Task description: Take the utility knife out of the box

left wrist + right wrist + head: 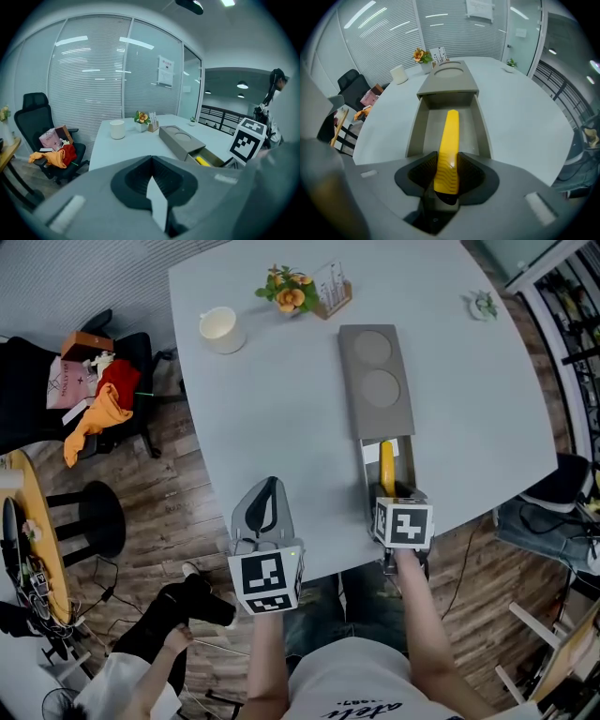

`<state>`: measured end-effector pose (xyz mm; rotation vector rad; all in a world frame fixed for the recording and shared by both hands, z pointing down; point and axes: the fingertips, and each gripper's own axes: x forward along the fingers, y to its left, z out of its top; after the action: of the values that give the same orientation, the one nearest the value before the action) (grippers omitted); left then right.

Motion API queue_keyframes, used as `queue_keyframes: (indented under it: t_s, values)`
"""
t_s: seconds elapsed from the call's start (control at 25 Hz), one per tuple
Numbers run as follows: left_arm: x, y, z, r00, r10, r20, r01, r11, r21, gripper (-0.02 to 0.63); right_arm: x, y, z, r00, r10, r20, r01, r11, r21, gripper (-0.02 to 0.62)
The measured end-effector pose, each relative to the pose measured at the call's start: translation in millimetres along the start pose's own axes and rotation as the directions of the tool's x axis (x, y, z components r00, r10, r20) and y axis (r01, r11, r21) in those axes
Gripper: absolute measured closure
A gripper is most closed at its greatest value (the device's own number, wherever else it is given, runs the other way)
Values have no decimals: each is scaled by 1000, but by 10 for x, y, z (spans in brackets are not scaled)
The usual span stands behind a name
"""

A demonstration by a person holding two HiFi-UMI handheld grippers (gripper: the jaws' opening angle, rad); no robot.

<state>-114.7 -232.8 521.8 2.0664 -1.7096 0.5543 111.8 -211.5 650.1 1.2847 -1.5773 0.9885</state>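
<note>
Grasp step, by the look of it: clamped with the right gripper [446,165] on the ribbed near end of the yellow plastic utility knife [448,140], grooved dark pads partway closed against both sides. Beside it, the left gripper [151,164] idle, jaws together on nothing. Slim and smooth beyond the pads, lying lengthwise in the box's [449,82] pulled-out matte grey drawer [416,129]. Calls next for a firm, straight lift clear of the walls. Farther off, a round white cup [221,330].

A white round cup [221,329] is sitting near the pale grey surface's [272,427] far left corner; a small pot of orange flowers [288,293] is standing by the far edge.
</note>
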Motion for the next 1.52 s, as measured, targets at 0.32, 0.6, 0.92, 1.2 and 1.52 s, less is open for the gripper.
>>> queue_keyframes:
  t_s: [0.32,0.6,0.92,1.2,1.52]
  values:
    - [-115,30,166,999,8,49,-8,1000,-1,606,-271,57,123,995,43,90,-44,999,9,431]
    - [-272,13,403,994,11,105,-11,1000,-3,606,-651,89,324,981,49,188,-49,999,-5,431]
    - [-461,-10,765,982,25,188,-23,1000,-11,606,-1109,21,689,940,50,336,-46,999,-22,431]
    - [-668,-13,1089,965,53,259,-53,999,-5,606,-1483,-41,933,900,60,431,-49,998,-36,431]
    - [-850,-43,1434,940,80,331,-83,997,-8,606,-1865,-154,1196,845,69,531,-49,998,-50,431]
